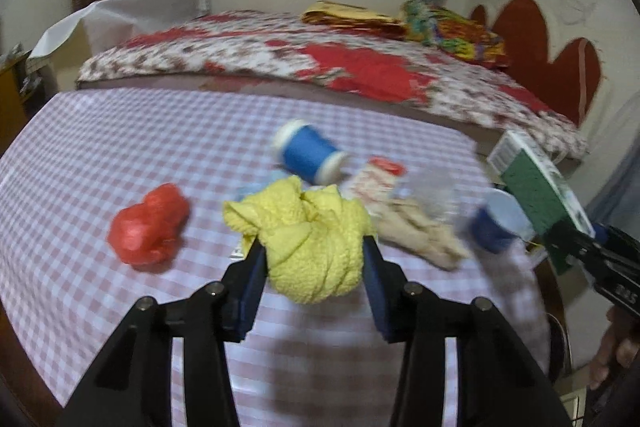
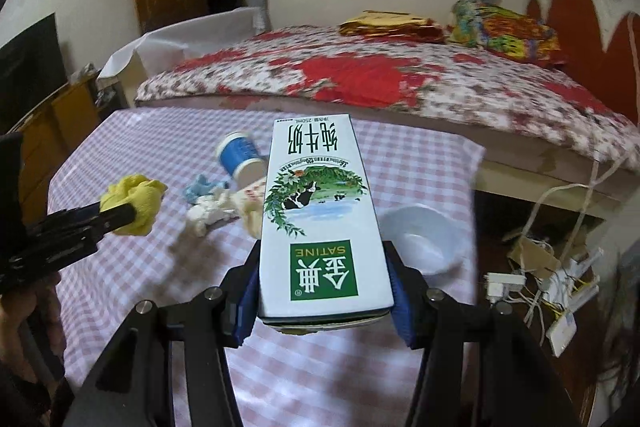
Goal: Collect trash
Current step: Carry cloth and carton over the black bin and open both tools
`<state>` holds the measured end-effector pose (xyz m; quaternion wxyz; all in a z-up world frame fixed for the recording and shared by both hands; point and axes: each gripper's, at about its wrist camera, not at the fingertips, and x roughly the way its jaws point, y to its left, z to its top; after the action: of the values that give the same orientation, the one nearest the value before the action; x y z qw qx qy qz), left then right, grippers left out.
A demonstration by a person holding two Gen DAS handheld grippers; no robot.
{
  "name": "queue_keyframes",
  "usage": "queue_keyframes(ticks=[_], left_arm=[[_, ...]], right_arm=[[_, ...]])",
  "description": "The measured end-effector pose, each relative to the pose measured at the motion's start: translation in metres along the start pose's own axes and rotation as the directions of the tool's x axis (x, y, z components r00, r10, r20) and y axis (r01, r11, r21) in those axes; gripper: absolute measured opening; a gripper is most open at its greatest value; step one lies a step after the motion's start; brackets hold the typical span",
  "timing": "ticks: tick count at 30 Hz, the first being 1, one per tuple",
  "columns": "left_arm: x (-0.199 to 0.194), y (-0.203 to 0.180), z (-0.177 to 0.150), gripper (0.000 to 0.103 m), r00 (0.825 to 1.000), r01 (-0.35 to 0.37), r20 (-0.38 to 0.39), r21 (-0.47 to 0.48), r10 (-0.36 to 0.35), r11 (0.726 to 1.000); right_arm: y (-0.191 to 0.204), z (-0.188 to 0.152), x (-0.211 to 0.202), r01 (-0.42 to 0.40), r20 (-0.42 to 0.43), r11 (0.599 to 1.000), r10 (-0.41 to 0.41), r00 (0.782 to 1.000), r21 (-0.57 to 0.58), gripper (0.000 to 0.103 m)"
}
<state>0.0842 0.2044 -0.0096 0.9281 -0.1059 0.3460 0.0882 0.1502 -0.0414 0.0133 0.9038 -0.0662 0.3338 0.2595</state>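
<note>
My left gripper is shut on a crumpled yellow cloth, held above the checked tablecloth; the same yellow cloth shows at the left of the right wrist view. My right gripper is shut on a white and green milk carton, which also appears as the carton at the right of the left wrist view. On the table lie a red plastic bag, a blue paper cup on its side, a red-printed wrapper and beige crumpled paper.
A white bowl stands near the table's right edge, with a second blue cup beside it. A bed with a floral cover runs behind the table. Cables and a power strip lie on the floor at right. A hand holds the right gripper.
</note>
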Motion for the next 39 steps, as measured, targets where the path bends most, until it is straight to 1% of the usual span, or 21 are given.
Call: queue_keyframes(ticks=[5, 7, 8, 11, 12, 15, 17, 19, 20, 21, 23, 25, 27, 30, 33, 34, 37, 39], left_arm=[[-0.004, -0.062, -0.003, 0.047, 0.995, 0.101, -0.011, 0.085, -0.100, 0.991], [0.000, -0.095, -0.007, 0.047, 0.988, 0.151, -0.029, 0.129, -0.149, 0.980], [0.000, -0.105, -0.009, 0.047, 0.986, 0.166, -0.035, 0.143, -0.162, 0.976], [0.009, -0.151, -0.017, 0.047, 0.971, 0.236, -0.075, 0.193, -0.225, 0.953], [0.009, -0.162, -0.019, 0.047, 0.968, 0.249, -0.083, 0.205, -0.237, 0.947], [0.013, -0.208, -0.029, 0.047, 0.949, 0.313, -0.121, 0.244, -0.291, 0.918], [0.014, -0.238, -0.040, 0.047, 0.933, 0.355, -0.155, 0.266, -0.324, 0.896], [0.015, -0.269, -0.052, 0.047, 0.913, 0.402, -0.196, 0.289, -0.358, 0.869], [0.016, -0.285, -0.059, 0.047, 0.902, 0.425, -0.216, 0.300, -0.373, 0.854], [0.016, -0.295, -0.065, 0.047, 0.895, 0.439, -0.231, 0.307, -0.382, 0.844], [0.017, -0.321, -0.078, 0.047, 0.875, 0.475, -0.271, 0.321, -0.401, 0.820], [0.019, -0.346, -0.095, 0.047, 0.858, 0.502, -0.311, 0.332, -0.410, 0.799], [0.022, -0.367, -0.112, 0.047, 0.840, 0.527, -0.347, 0.335, -0.418, 0.781], [0.027, -0.391, -0.141, 0.047, 0.818, 0.552, -0.399, 0.346, -0.414, 0.759], [0.035, -0.404, -0.161, 0.047, 0.812, 0.556, -0.429, 0.360, -0.396, 0.749], [0.039, -0.407, -0.166, 0.047, 0.812, 0.553, -0.433, 0.357, -0.391, 0.753], [0.055, -0.416, -0.180, 0.047, 0.821, 0.529, -0.445, 0.359, -0.358, 0.769], [0.066, -0.423, -0.189, 0.047, 0.825, 0.516, -0.460, 0.379, -0.327, 0.768]], right_arm=[[-0.052, -0.020, -0.029, 0.085, 0.007, 0.995, -0.085, 0.996, 0.055, 0.056], [-0.082, -0.033, -0.042, 0.130, 0.002, 0.987, -0.131, 0.991, 0.091, 0.056], [-0.092, -0.037, -0.046, 0.145, -0.001, 0.984, -0.146, 0.989, 0.103, 0.056], [-0.133, -0.057, -0.062, 0.210, -0.021, 0.966, -0.209, 0.978, 0.152, 0.056], [-0.148, -0.066, -0.068, 0.233, -0.030, 0.958, -0.231, 0.972, 0.170, 0.056], [-0.188, -0.093, -0.086, 0.292, -0.060, 0.930, -0.286, 0.956, 0.225, 0.057], [-0.211, -0.112, -0.097, 0.331, -0.088, 0.909, -0.320, 0.943, 0.254, 0.057], [-0.236, -0.136, -0.108, 0.367, -0.122, 0.885, -0.346, 0.930, 0.285, 0.057], [-0.243, -0.144, -0.111, 0.379, -0.134, 0.878, -0.355, 0.925, 0.291, 0.057], [-0.253, -0.156, -0.116, 0.395, -0.152, 0.868, -0.365, 0.918, 0.301, 0.057], [-0.267, -0.177, -0.122, 0.408, -0.179, 0.855, -0.369, 0.912, 0.319, 0.057], [-0.278, -0.199, -0.124, 0.425, -0.210, 0.844, -0.374, 0.903, 0.327, 0.057], [-0.287, -0.218, -0.125, 0.429, -0.231, 0.837, -0.368, 0.901, 0.340, 0.057], [-0.296, -0.245, -0.124, 0.441, -0.266, 0.826, -0.363, 0.893, 0.352, 0.057], [-0.305, -0.264, -0.121, 0.449, -0.293, 0.817, -0.358, 0.887, 0.362, 0.057], [-0.307, -0.269, -0.120, 0.449, -0.299, 0.815, -0.355, 0.886, 0.365, 0.057], [-0.314, -0.285, -0.117, 0.460, -0.325, 0.812, -0.353, 0.877, 0.360, 0.057], [-0.319, -0.295, -0.115, 0.464, -0.340, 0.810, -0.350, 0.873, 0.359, 0.057]])
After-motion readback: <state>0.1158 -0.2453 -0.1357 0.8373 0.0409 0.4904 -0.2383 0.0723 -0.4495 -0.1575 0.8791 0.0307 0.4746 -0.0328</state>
